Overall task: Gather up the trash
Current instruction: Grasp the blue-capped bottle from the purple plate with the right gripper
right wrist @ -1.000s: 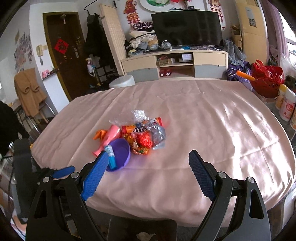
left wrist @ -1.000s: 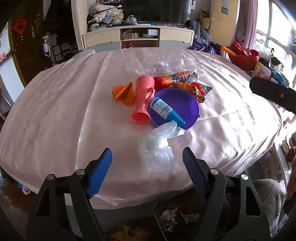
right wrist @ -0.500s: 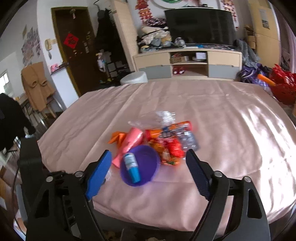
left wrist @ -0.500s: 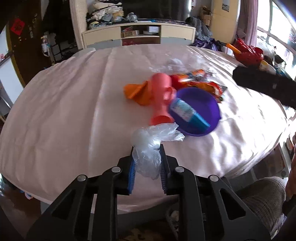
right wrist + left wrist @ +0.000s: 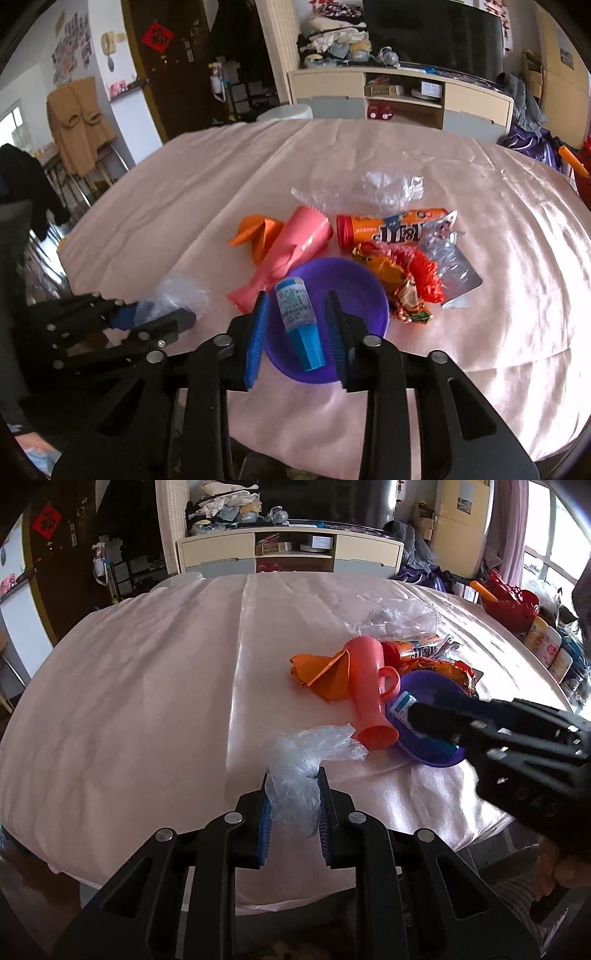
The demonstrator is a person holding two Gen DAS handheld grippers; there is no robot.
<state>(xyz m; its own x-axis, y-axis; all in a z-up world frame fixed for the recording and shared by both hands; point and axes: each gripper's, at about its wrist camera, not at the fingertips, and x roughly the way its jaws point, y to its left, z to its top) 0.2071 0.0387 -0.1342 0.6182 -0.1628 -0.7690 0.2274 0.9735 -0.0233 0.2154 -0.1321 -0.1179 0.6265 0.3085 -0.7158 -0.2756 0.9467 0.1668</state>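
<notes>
the clearing looks barely begun, going by how much litter lies on the desk point(image 5: 122, 686). the left tongs point(image 5: 293, 808) are clamped on a crumpled clear bag point(image 5: 295, 771) near the desk's front edge, its loose top spilling out past the tips toward a pink cup point(image 5: 365, 690) lying on its side. the right tongs point(image 5: 297, 332) have just been closing and now straddle a small blue tube point(image 5: 299, 317) that lies in a purple bowl point(image 5: 354, 291); the tube sits between the pads with a narrow gap showing on each side, so i judge they are not gripping it yet. left to gather, as far as can be seen: the tube, an orange candy tube point(image 5: 388, 229), the red and gold wrappers point(image 5: 399, 280) just beside the bowl, a silvery wrapper point(image 5: 447, 258), another clear bag point(image 5: 373, 192) behind the pile, and an orange paper point(image 5: 255, 232) beside the cup. whether the cup and bowl count as trash i cannot tell. no bin is clearly in view.
</notes>
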